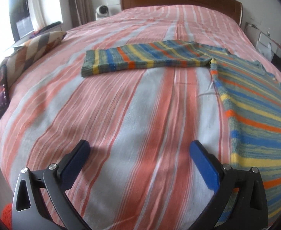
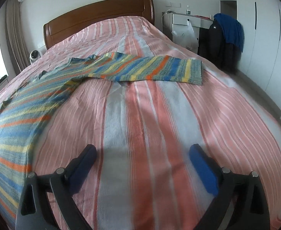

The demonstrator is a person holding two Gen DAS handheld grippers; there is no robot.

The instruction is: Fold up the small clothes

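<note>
Hovering with jaws spread wide and empty, left gripper and right gripper flank the multicoloured striped knitted sweater — recommend pinching both hem corners evenly.

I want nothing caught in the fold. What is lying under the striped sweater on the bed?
The striped sweater lies flat on the pink striped bedspread, sleeves spread sideways. Only bedspread shows around it; whatever is beneath the knit is covered and cannot be seen.
</note>
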